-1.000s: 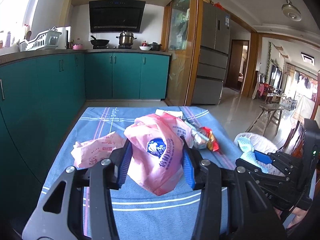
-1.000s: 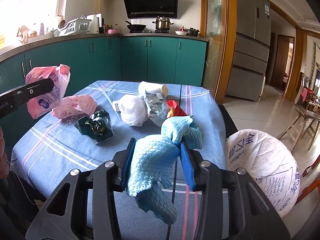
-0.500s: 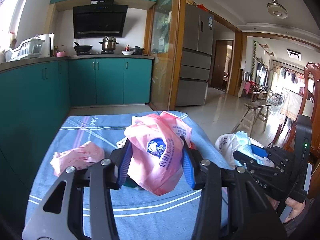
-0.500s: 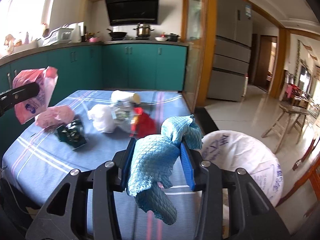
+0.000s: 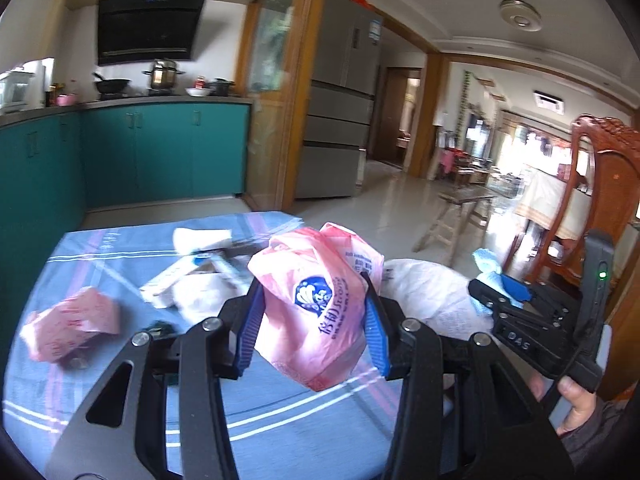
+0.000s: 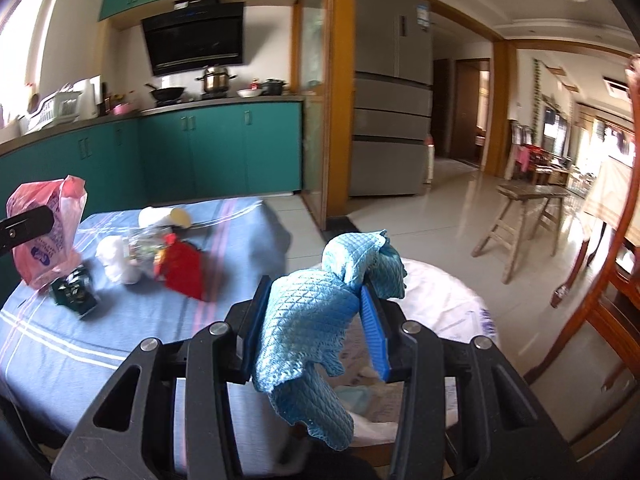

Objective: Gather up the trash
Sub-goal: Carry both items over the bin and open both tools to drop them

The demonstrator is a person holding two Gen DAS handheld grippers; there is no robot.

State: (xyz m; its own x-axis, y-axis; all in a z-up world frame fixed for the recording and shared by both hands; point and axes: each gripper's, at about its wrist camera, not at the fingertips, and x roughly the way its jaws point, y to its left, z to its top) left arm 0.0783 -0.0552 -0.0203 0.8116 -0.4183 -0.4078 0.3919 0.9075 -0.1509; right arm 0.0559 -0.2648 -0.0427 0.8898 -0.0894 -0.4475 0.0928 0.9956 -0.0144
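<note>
now left gripper (image 5: 312, 320) clamps pink bag (image 5: 316, 304); right gripper (image 6: 316, 324) clamps blue cloth (image 6: 308, 320).

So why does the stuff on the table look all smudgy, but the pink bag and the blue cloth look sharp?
In the left wrist view, the pink bag is sharp because the left claw carries it with the camera, while the pink packet and the stove are smeared. In the right wrist view, the blue cloth is crisp, the red wrapper blurs, and the fisheye bends the door frames.
</note>
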